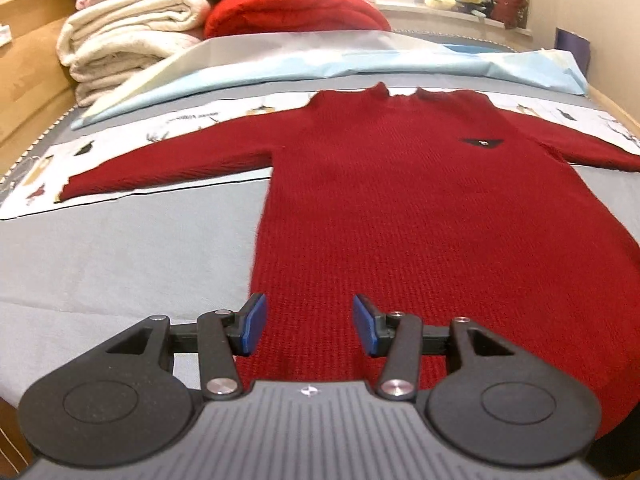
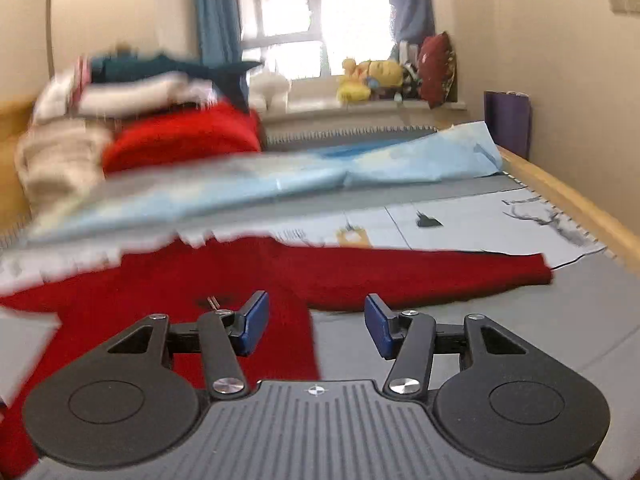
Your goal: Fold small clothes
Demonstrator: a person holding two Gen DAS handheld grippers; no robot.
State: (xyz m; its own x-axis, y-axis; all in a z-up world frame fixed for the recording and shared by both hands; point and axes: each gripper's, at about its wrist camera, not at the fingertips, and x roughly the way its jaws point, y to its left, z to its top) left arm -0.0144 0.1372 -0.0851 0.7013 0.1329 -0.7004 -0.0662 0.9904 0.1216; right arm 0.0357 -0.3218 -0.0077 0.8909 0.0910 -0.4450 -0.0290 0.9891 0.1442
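A small dark red knit sweater [image 1: 400, 200] lies flat on the grey bed, front up, collar far, both sleeves spread out sideways. A small dark badge [image 1: 480, 143] sits on its chest. My left gripper [image 1: 309, 324] is open and empty, just above the sweater's lower left part near the hem. In the right wrist view the sweater [image 2: 192, 288] shows blurred, its right sleeve [image 2: 440, 276] reaching right. My right gripper [image 2: 316, 324] is open and empty over the sweater's right side edge, below the sleeve.
Folded cream blankets [image 1: 128, 36] and a bright red blanket [image 1: 292, 8] are stacked at the bed's far left. A light blue sheet [image 1: 320, 60] and printed paper [image 2: 480, 220] lie beyond the sweater. Wooden bed rail [image 2: 568, 204] runs on the right. Plush toys [image 2: 372, 76] sit on the windowsill.
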